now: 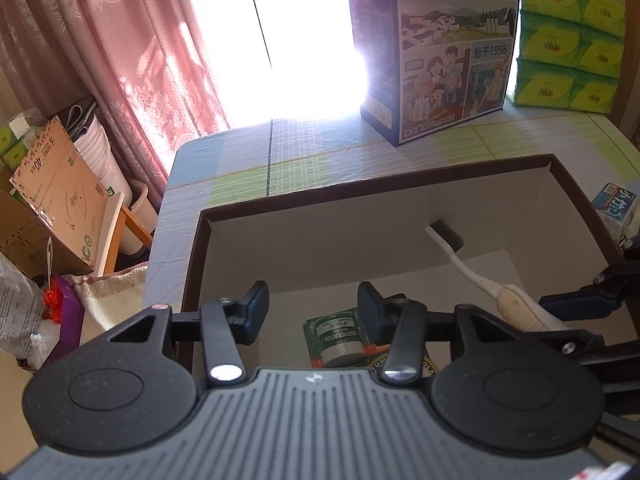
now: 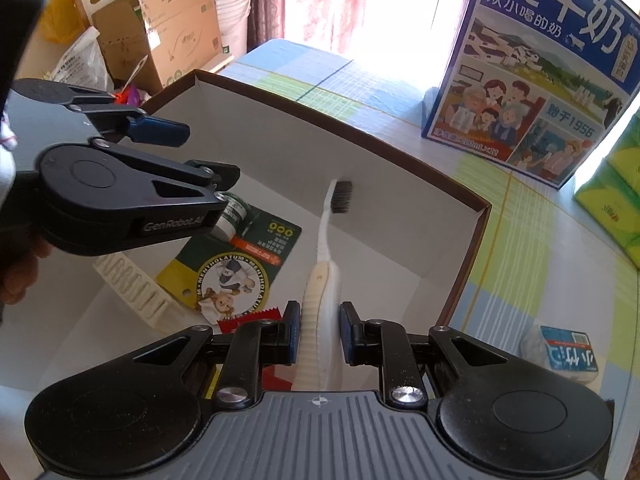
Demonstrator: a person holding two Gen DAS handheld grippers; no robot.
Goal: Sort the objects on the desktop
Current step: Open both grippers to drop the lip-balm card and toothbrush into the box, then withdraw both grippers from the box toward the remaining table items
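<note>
My right tongs (image 2: pixel 319 334) pinch the toothbrush (image 2: pixel 326 240) by its handle, its long axis running straight ahead with the bristles toward the far wall of the box (image 2: pixel 400 152), while my left tongs (image 1: pixel 313 308) hang spread and empty over the lip balm card (image 2: pixel 236 256) lying on the box floor

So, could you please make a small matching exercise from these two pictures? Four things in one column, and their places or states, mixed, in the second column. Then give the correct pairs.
Things:
1. toothbrush
2. lip balm card
3. milk carton
4. left gripper

Places or states:
A. standing on the tablecloth behind the box
B. open, above the box, holding nothing
C. lying flat on the floor of the box
D. held by its handle in the right gripper, bristles toward the far wall of the box

Pairs: 1-D, 2-C, 3-A, 4-B
</note>
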